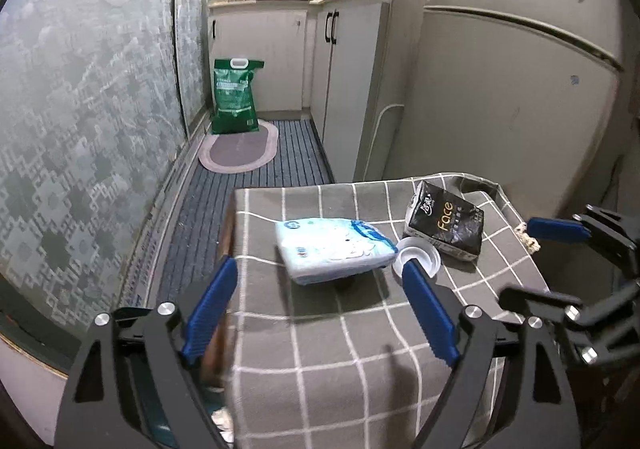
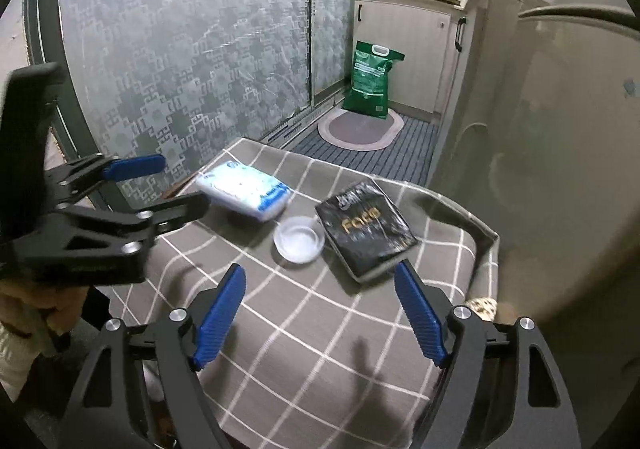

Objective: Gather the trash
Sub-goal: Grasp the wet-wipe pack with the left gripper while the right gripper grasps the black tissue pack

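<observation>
I am holding both tools over the near end of a small table under a grey checked cloth (image 2: 320,329), and nothing is being gripped. In the right wrist view, the right gripper (image 2: 320,313) is spread wide at the bottom of the frame, jaws empty, with bare cloth between them. In the left wrist view, the left gripper (image 1: 320,313) is equally spread and empty; its right-hand finger is covering part of the cup.

Just beyond, at centre frame, 3 candidates are lying close together: a clear plastic cup (image 2: 299,239), a black tissue pack (image 2: 366,231) touching it on the right, and a blue-and-white wipes pack (image 2: 245,189) to its upper left. I am judging the cup to be the trash — the packs look like full, usable goods.

The risks I am weighing:
- The cup is thin and see-through — closing hard could crush it or squirt it sideways.
- With the black pack touching it, a finger could catch the pack and drag it along.
- The cloth is loose; a low approach could snag and bunch it.
- The 2 grippers are crowding each other, so a clash is possible.

Far off, at the upper part of the frame, a green sack (image 2: 370,79) is standing on the kitchen floor.
</observation>
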A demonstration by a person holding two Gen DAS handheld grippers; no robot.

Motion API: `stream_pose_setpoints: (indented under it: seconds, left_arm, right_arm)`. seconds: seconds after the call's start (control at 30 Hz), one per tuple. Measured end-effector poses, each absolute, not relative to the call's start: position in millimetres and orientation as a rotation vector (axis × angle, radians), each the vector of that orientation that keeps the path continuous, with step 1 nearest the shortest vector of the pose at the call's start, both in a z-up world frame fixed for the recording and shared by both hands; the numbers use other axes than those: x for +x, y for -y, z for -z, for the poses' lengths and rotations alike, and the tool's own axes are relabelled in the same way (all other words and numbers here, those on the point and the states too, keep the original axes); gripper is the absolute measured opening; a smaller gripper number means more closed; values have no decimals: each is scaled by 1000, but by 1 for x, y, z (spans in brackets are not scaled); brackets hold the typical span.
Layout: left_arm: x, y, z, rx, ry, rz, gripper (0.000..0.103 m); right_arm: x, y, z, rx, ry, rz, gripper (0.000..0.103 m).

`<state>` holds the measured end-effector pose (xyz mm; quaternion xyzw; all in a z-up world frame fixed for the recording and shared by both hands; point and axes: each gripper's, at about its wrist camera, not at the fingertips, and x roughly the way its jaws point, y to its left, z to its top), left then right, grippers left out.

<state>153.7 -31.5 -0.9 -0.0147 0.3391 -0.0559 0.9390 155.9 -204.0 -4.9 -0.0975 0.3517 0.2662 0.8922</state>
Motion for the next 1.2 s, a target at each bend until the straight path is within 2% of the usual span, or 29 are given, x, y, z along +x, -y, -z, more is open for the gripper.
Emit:
stream_pose_setpoints:
  seconds: [0.37, 0.87, 1.0, 1.2]
  left_arm:
    - [180, 54, 20, 1, -725, 95, 87]
    - [195, 55, 23, 40, -720, 32, 88]
    - [198, 53, 28, 23, -748, 40, 78]
    - [197, 50, 28, 18, -740, 50, 74]
  right_arm:
    - [161, 225, 8, -222, -754, -614, 81]
    - [191, 201, 28, -417, -728, -662, 81]
    - [202, 196, 31, -449, -726, -629, 81]
    - [216, 195, 38, -441, -742, -633, 81]
